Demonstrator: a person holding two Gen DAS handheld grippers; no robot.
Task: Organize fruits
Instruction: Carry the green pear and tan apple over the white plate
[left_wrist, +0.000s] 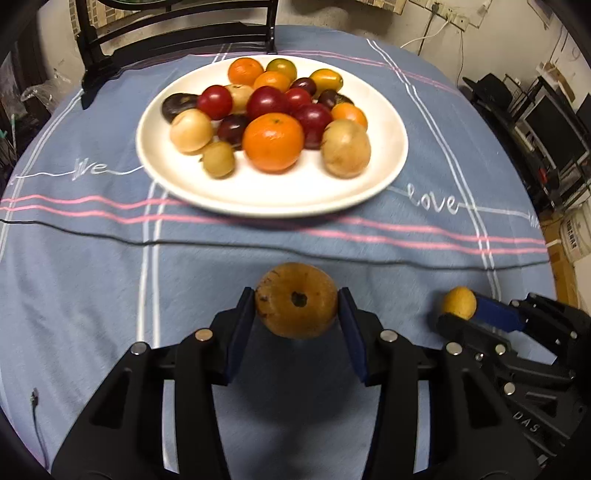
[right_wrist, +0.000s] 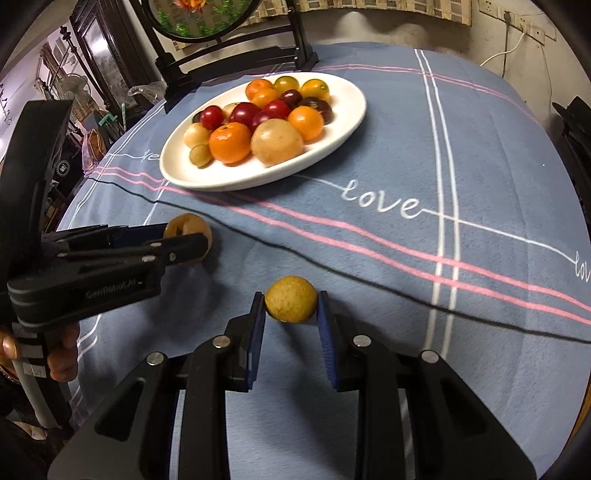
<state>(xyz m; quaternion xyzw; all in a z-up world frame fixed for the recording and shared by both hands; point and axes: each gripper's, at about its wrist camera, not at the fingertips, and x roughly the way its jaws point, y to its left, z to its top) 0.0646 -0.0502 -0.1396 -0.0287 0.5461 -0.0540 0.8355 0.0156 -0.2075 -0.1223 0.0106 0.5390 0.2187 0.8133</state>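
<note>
We hold a brown fruit (left_wrist: 296, 300) clamped in the left gripper (left_wrist: 297, 308) fingers, stem pit facing us, roundish with no clear long axis; the right gripper (right_wrist: 291, 300) fingers pinch a small yellow fruit (right_wrist: 291, 299). The plate (left_wrist: 271, 195) waits at twelve o'clock on the counter (left_wrist: 92, 280); we should lower each gently into a gap, avoiding rolling neighbours.

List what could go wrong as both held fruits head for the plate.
1. The white plate is already heaped; a newly placed fruit may roll, or nudge the big orange off.
2. The left gripper pinches the round brown fruit only at its sides, so it might slip.
3. The black cable crosses the path and may snag.
</note>
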